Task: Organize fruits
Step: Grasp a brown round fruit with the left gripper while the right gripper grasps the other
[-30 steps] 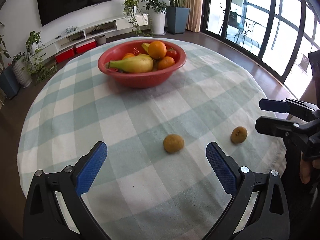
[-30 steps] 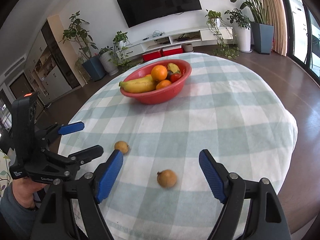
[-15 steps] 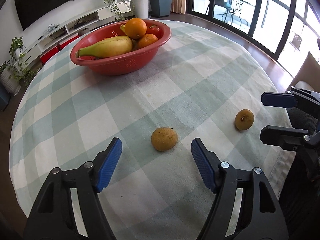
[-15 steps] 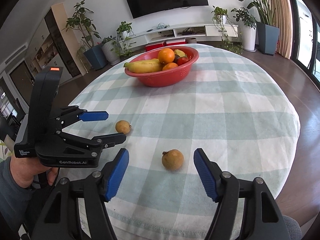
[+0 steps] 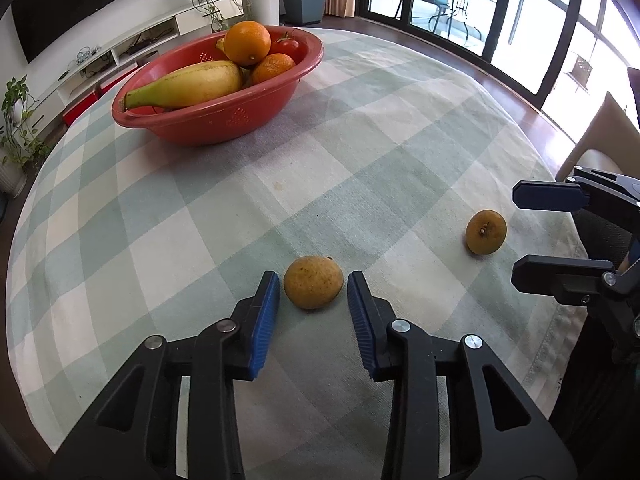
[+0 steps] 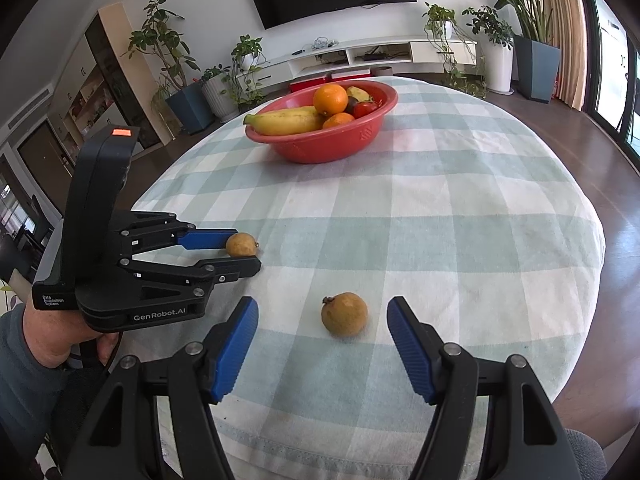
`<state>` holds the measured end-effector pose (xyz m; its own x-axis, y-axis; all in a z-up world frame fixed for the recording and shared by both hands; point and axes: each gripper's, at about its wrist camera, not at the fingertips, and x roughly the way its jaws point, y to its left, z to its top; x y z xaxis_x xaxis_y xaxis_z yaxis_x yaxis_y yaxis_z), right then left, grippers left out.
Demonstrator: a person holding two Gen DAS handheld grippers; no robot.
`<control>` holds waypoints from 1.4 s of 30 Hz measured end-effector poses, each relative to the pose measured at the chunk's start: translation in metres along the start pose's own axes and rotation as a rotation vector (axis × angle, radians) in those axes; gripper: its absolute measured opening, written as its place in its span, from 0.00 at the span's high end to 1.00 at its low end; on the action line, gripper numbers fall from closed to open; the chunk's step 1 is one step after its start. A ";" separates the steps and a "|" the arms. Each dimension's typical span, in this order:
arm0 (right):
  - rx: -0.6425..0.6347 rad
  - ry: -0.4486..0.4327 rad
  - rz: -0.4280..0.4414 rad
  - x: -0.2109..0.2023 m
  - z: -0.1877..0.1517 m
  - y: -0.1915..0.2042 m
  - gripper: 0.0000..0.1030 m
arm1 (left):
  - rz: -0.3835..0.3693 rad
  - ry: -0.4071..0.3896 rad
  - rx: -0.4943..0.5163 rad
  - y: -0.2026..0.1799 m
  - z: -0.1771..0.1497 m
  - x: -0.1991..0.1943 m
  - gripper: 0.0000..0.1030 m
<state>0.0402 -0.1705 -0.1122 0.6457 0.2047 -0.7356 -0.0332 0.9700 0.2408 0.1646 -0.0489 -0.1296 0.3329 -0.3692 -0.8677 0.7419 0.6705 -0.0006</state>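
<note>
The black left gripper point(image 6: 244, 254) carries white lettering, "GenRobot.AI" on its lower body and "Data Acquisition System" on the rear corner; an orange light glows on top of its housing. A hand point(image 6: 60, 336) in a grey sleeve holds its grip.

2 small round brown-yellow fruits lie loose on the pale green and white checked tablecloth point(image 5: 400, 152). The nearer-left brown fruit point(image 5: 313, 287) sits between the left gripper's blue ribbed pads point(image 5: 262, 320); the jaws are closing, and a thin gap shows on each side, so the pads are not pressing on it. The second brown fruit with a stem nub point(image 6: 344, 314) lies between the spread blue fingers of the black right gripper point(image 6: 322, 350), which stands open with clear space either side.

Across the cloth, well apart from both, a red plastic colander bowl point(image 5: 224, 114) holds 1 long yellow-green banana point(image 5: 188, 86), 2 oranges point(image 5: 247, 42), 1 red tomato point(image 5: 286, 46) and 1 partly hidden yellowish piece.
</note>
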 end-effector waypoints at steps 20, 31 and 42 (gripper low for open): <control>0.006 0.077 -0.045 0.016 0.001 -0.001 0.38 | -0.027 -0.058 -0.122 0.005 -0.028 -0.026 0.74; -0.031 0.118 -0.104 0.033 0.002 0.004 0.44 | -0.034 -0.090 -0.259 0.012 -0.069 -0.047 0.74; -0.144 0.117 -0.164 0.036 -0.001 0.018 0.70 | -0.038 -0.109 -0.280 0.011 -0.070 -0.049 0.74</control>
<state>0.0620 -0.1454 -0.1345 0.5589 0.0487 -0.8278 -0.0492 0.9985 0.0255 0.1156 0.0223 -0.1216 0.3795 -0.4545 -0.8059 0.5709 0.8005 -0.1825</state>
